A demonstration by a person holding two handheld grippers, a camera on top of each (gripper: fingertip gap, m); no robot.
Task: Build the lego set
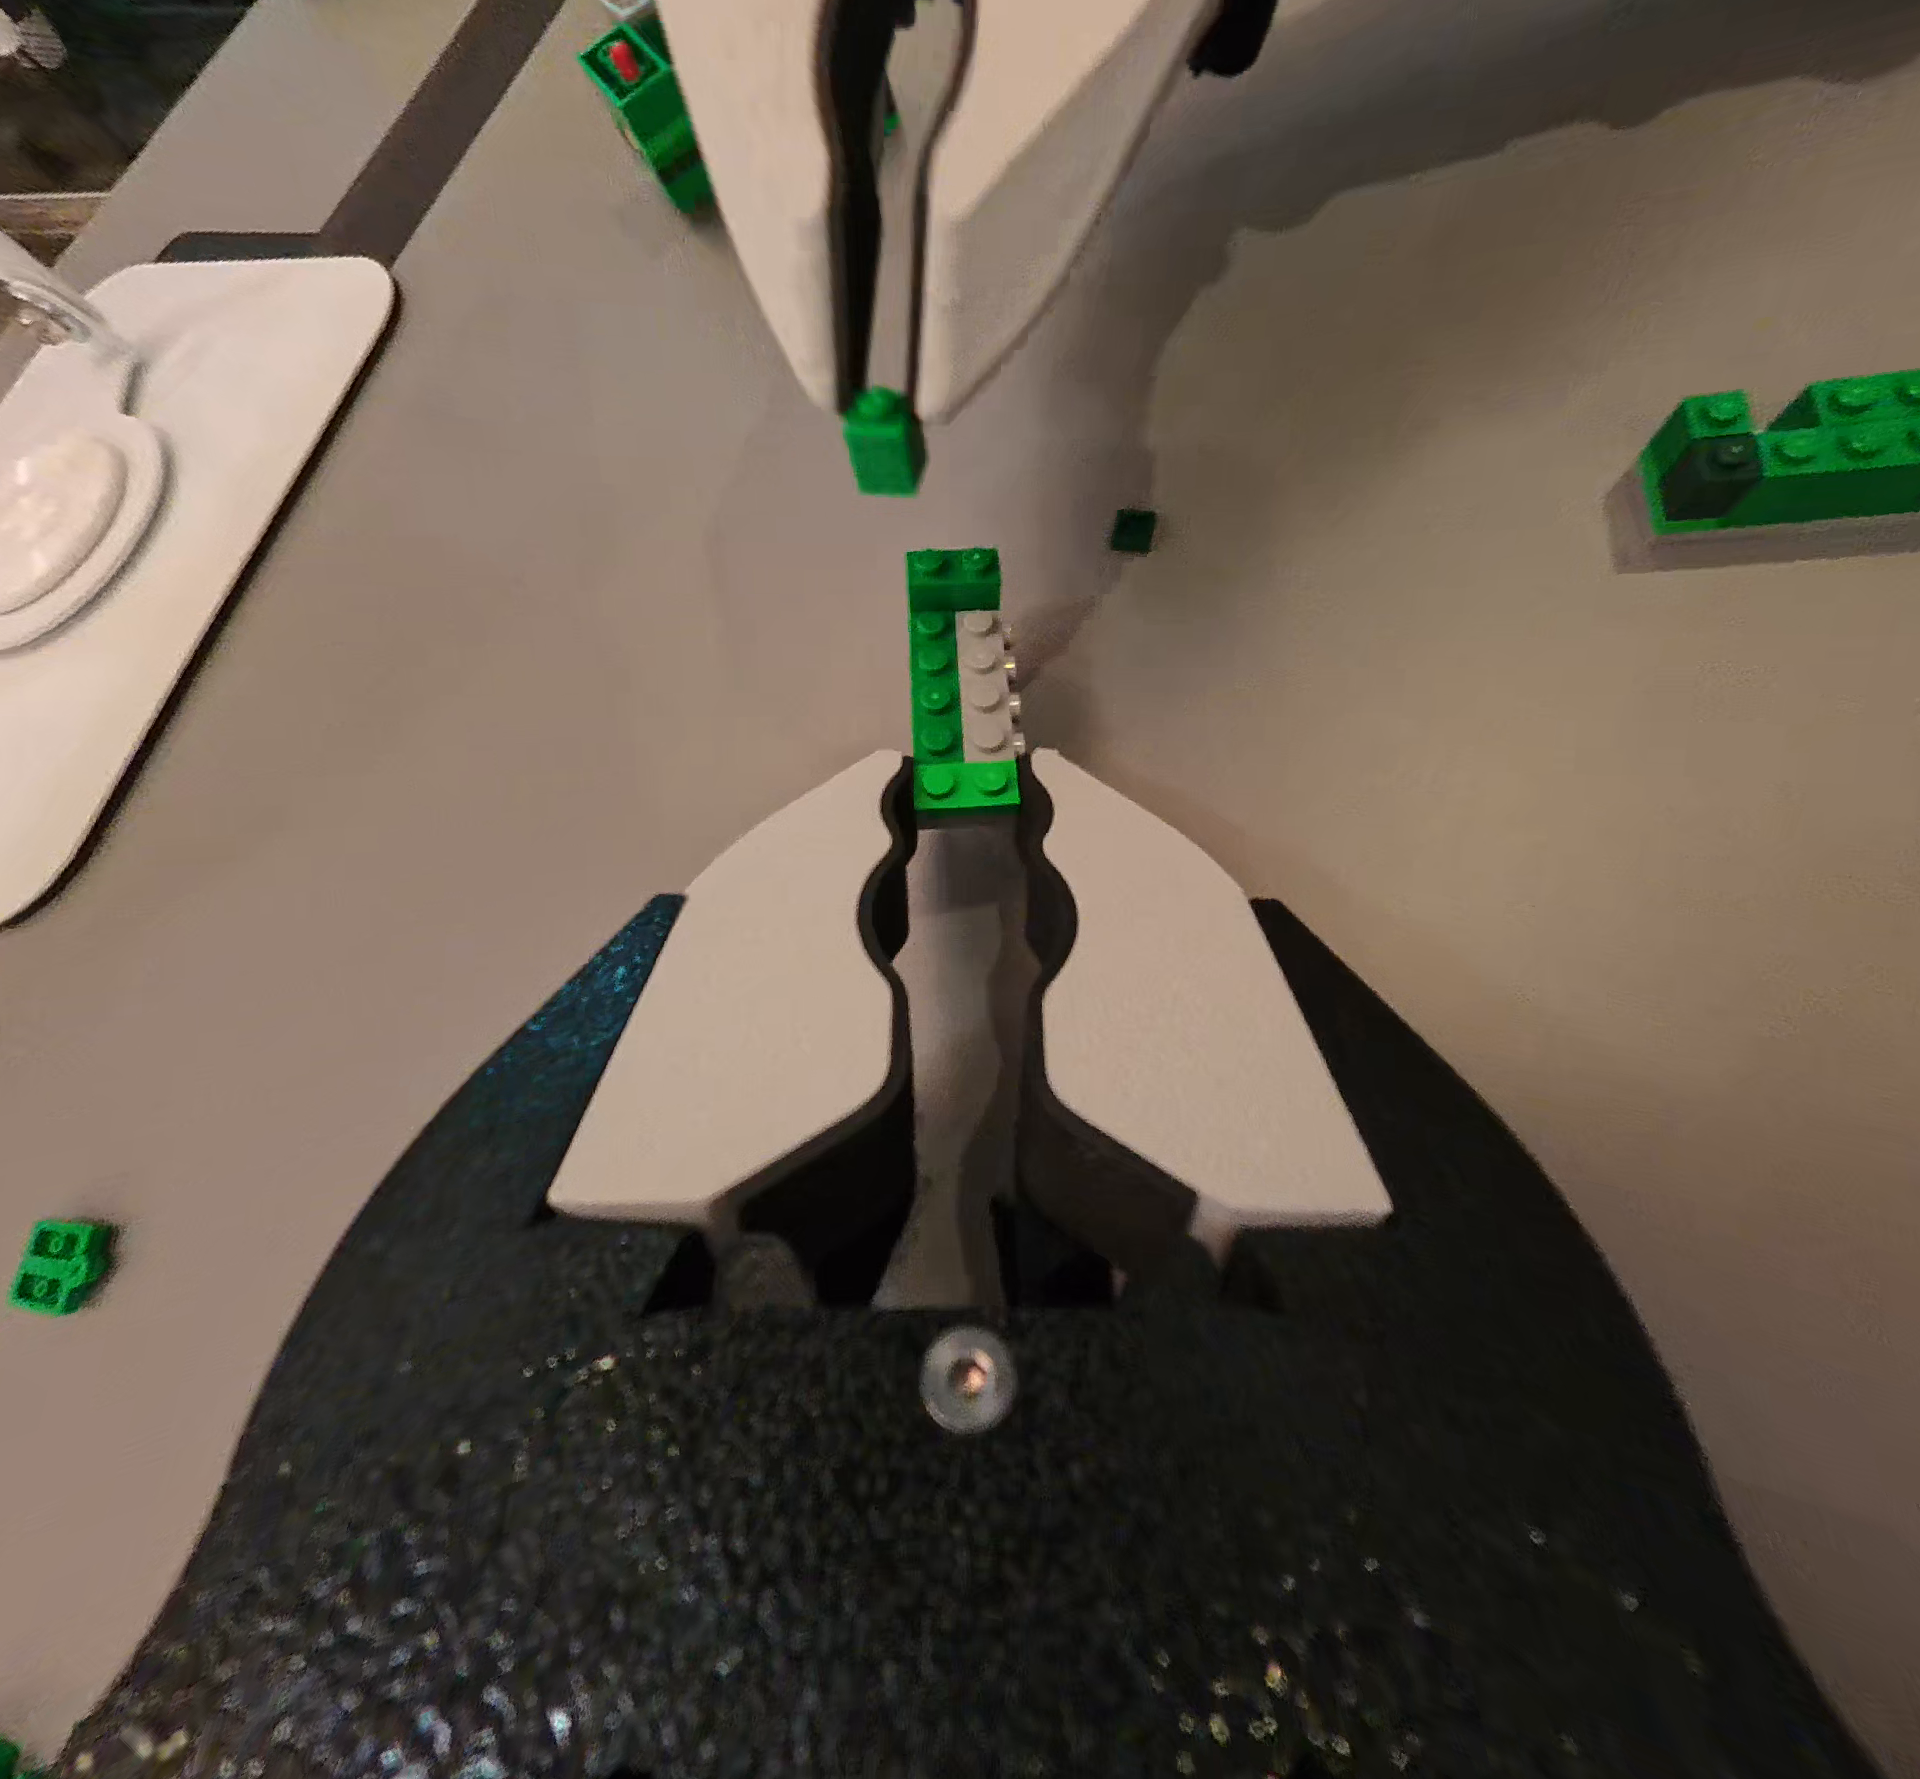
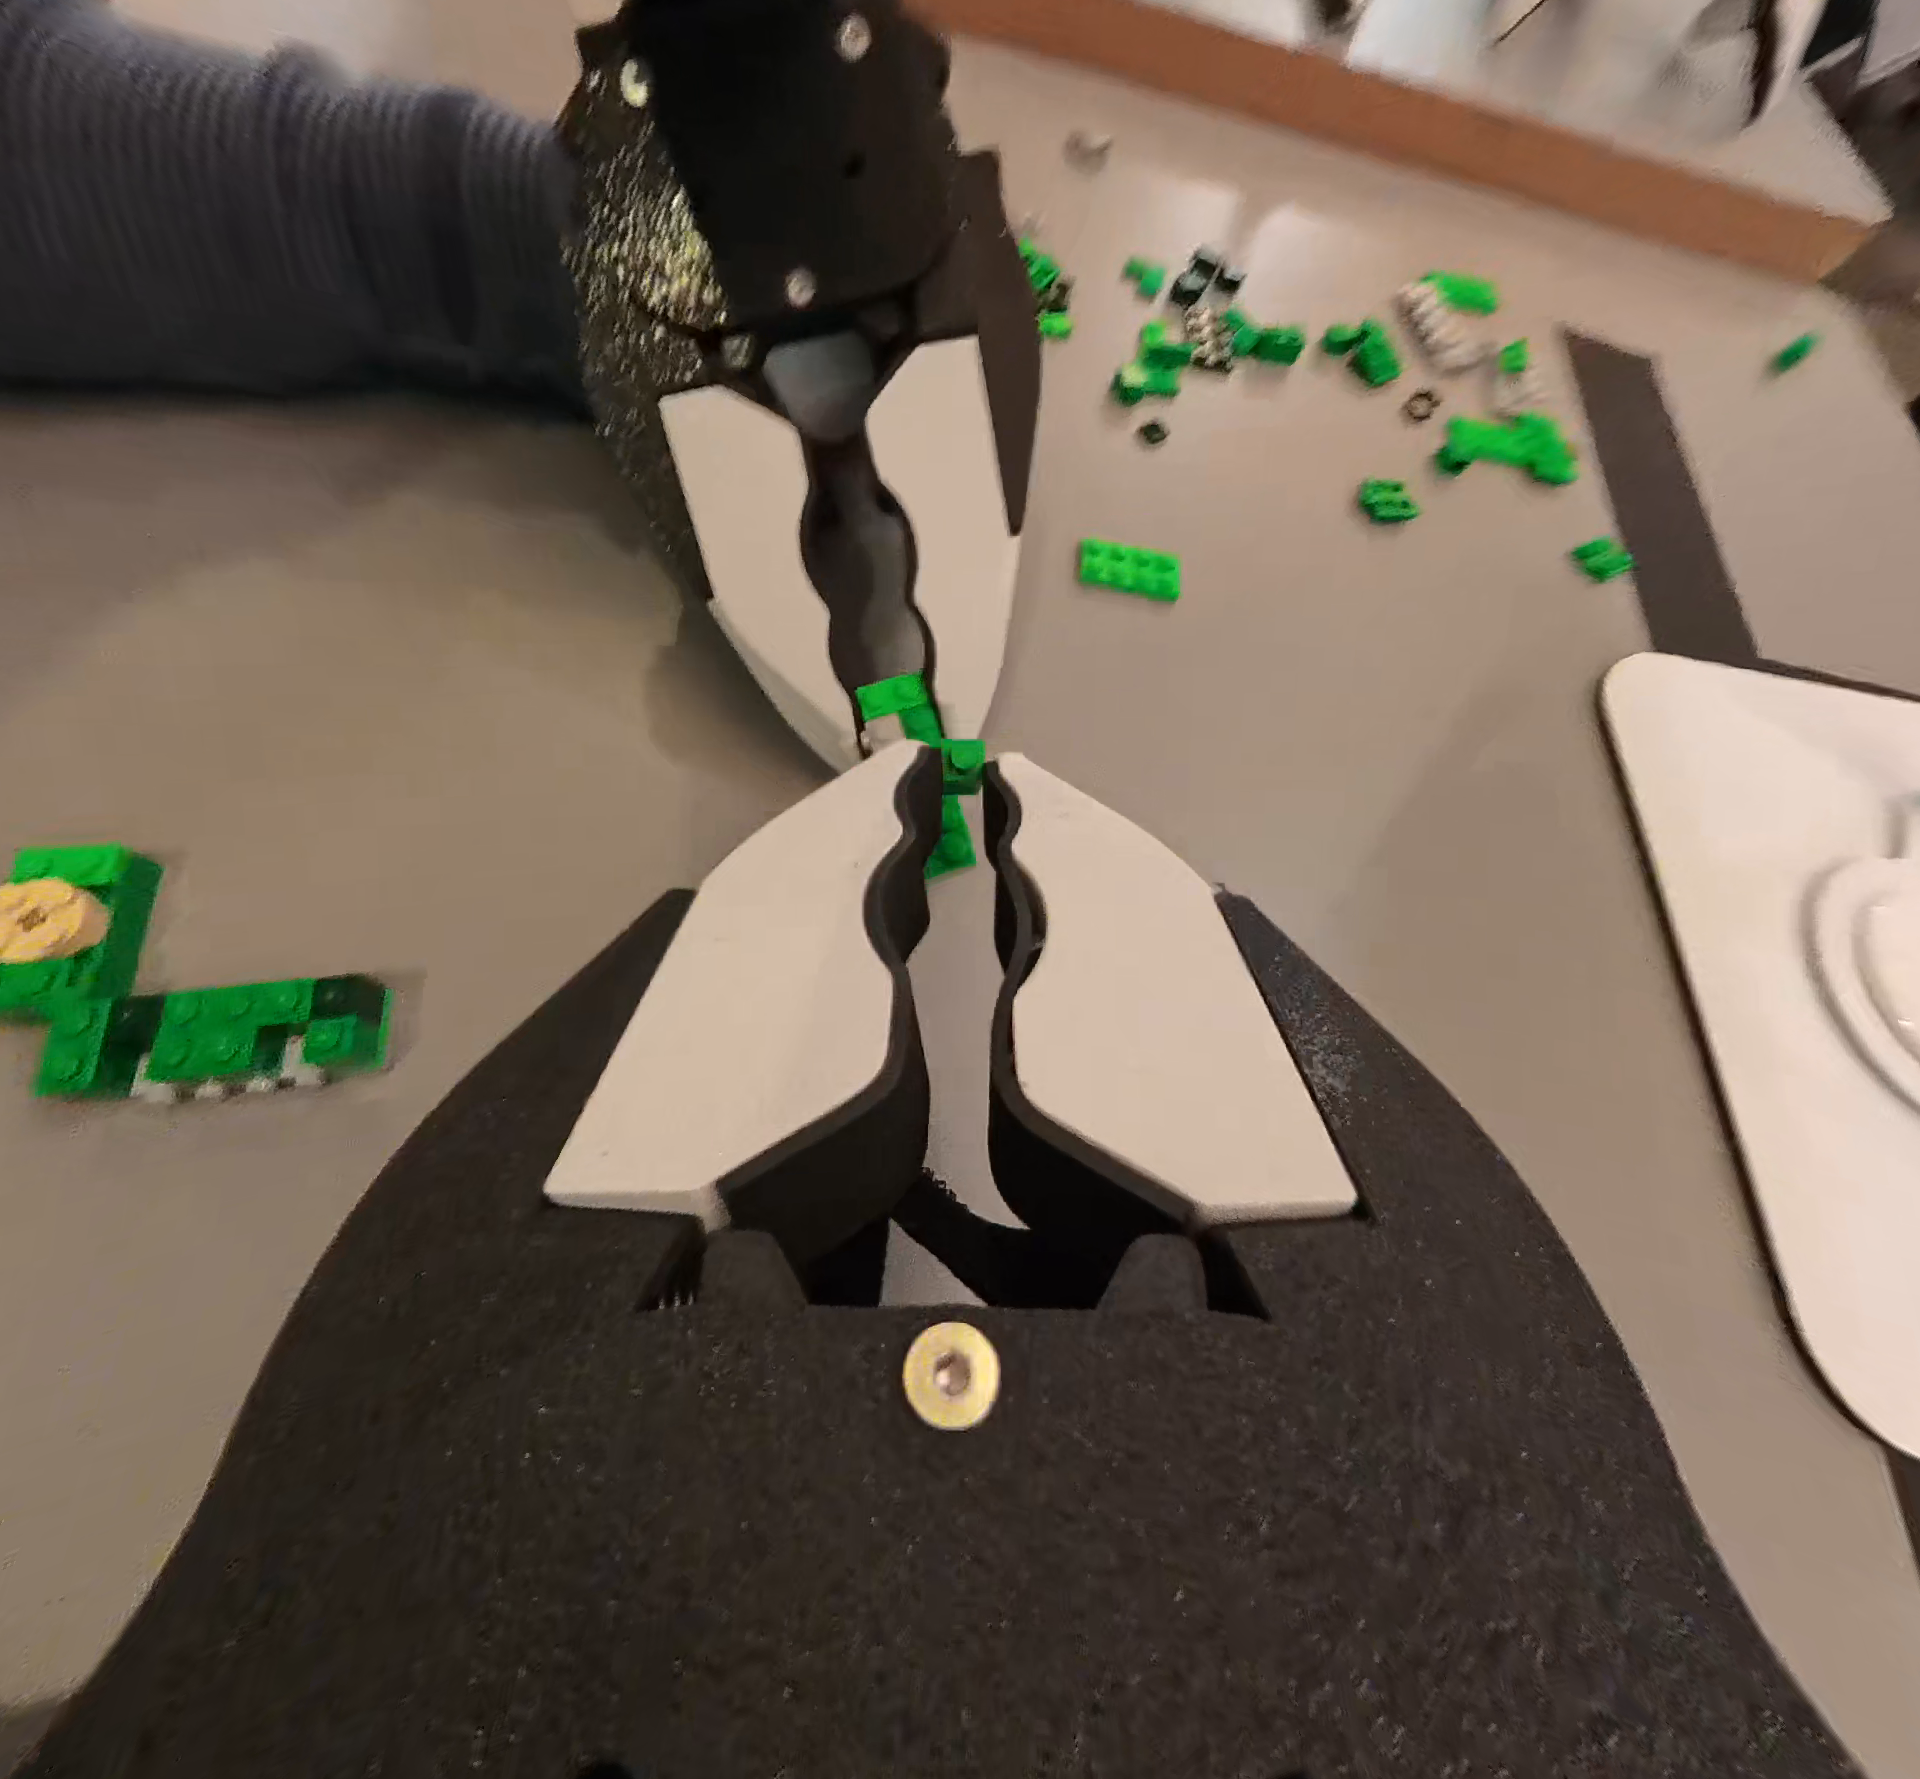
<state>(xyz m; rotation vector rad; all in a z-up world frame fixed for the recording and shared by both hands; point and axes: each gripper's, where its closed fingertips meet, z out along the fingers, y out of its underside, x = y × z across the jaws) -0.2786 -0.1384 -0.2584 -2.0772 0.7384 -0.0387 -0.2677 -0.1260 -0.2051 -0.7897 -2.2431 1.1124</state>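
My left gripper (image 1: 966,779) is shut on the near end of a long green and grey lego assembly (image 1: 961,680) and holds it out level over the table. My right gripper (image 1: 881,404) comes in from the far side, shut on a small green brick (image 1: 883,451) held just beyond the assembly's far end, apart from it. In the right wrist view my right gripper (image 2: 961,763) pinches that brick (image 2: 964,761), and the left gripper (image 2: 894,711) faces it holding the assembly (image 2: 899,699).
A larger green lego build (image 1: 1808,462) lies on the grey table at the right; it also shows in the right wrist view (image 2: 156,1012). Several loose green pieces (image 2: 1351,358) are scattered farther off. A white coaster with a glass (image 1: 156,503) sits left. A sleeved arm (image 2: 260,202) reaches in. Some 6 centimeters of space lies between my two pairs of fingers.
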